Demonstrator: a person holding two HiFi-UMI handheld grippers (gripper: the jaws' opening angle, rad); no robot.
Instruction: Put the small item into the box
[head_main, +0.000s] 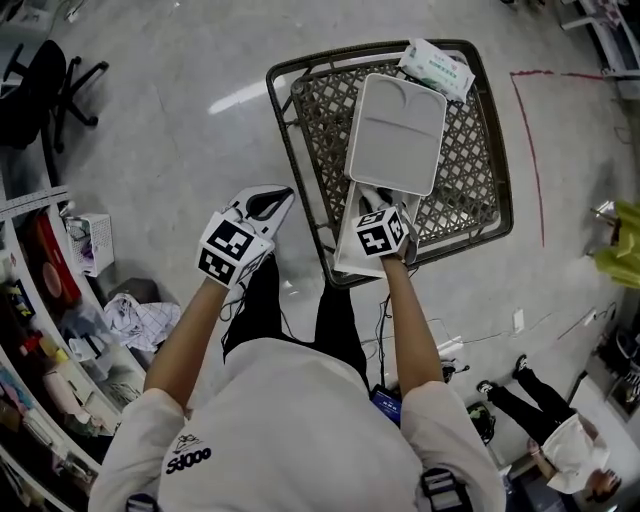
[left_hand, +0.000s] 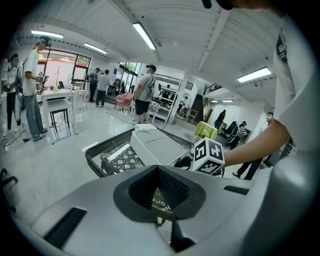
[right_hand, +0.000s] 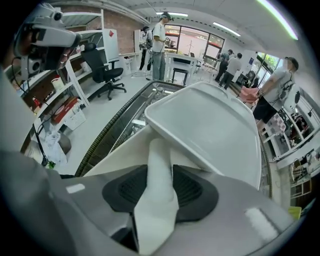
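Observation:
A dark woven basket (head_main: 290, 140) stands on the floor, with a white compartment tray (head_main: 398, 130) lying in it. At the basket's near rim, a white sheet-like item (head_main: 352, 250) pokes out from under the tray. My right gripper (head_main: 375, 200) is shut on a raised fold of that white item (right_hand: 157, 165), which fills the gap between the dark pads; the tray (right_hand: 210, 130) lies just beyond. My left gripper (head_main: 265, 205) hovers left of the basket, outside it, jaws together with nothing in them (left_hand: 160, 192). Its view shows the basket (left_hand: 100, 155) and the right gripper's marker cube (left_hand: 209, 156).
A pack of wipes (head_main: 437, 66) rests on the basket's far rim. An office chair (head_main: 50, 75) and cluttered shelves (head_main: 40, 300) line the left side. A red line (head_main: 530, 150) marks the floor at the right. A person (head_main: 560, 440) is at the lower right.

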